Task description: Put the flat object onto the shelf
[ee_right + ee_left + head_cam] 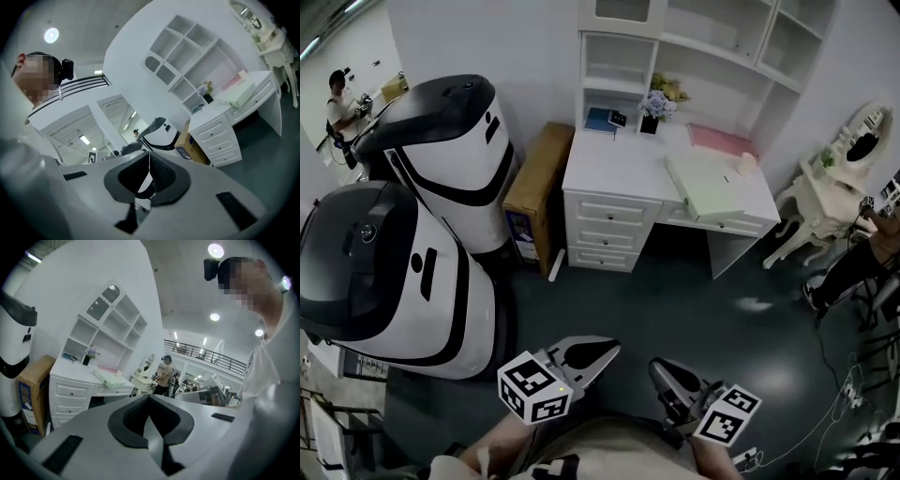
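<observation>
Two grippers nearest, close against the person's body: left gripper (pixel 602 354) clenched, nothing between jaws; right gripper (pixel 661 370) clenched too, empty. Beyond, dark floor (pixel 694 300), big white-and-black rounded machines (pixel 441 150) at left, brown cardboard box (pixel 534 178) just beside white drawer desk (pixel 609 169). Farther, on desktop, pale green flat rectangular box (pixel 708 183), well apart from both grippers, below white open-compartment shelf unit (pixel 675 47).
</observation>
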The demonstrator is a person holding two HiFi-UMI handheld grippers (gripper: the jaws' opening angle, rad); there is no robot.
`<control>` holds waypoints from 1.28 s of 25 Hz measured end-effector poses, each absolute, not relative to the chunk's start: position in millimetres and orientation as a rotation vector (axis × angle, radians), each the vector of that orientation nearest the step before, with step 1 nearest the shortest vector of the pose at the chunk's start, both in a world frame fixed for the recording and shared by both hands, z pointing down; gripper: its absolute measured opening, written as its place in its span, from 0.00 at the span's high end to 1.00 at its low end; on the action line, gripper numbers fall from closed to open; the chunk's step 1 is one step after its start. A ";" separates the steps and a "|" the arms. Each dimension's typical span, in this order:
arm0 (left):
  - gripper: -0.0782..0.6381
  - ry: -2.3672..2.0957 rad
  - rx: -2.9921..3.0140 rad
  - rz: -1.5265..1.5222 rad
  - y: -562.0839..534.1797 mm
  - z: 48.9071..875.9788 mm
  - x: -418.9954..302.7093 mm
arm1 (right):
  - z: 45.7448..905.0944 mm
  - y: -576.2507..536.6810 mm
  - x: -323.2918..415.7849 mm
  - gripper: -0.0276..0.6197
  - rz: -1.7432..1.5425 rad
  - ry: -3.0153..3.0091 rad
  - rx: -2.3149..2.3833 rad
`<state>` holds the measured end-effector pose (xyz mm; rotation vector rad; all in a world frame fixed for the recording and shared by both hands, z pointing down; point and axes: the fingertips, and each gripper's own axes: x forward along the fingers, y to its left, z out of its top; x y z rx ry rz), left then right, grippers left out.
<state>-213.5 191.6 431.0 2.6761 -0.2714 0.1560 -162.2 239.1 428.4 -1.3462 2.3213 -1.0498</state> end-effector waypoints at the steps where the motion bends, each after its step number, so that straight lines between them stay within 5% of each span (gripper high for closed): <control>1: 0.87 -0.275 2.669 0.148 188.1 430.8 -215.7 | 429.2 236.5 -163.5 0.92 -1.064 2.320 -1.341; 14: 0.87 -0.388 2.638 0.139 147.4 436.4 -210.7 | 439.0 184.4 -155.2 0.92 -1.157 2.358 -1.232; 32: 0.87 -0.656 2.574 0.194 100.2 418.1 -105.8 | 426.7 125.1 -74.0 0.92 -1.159 2.671 -0.836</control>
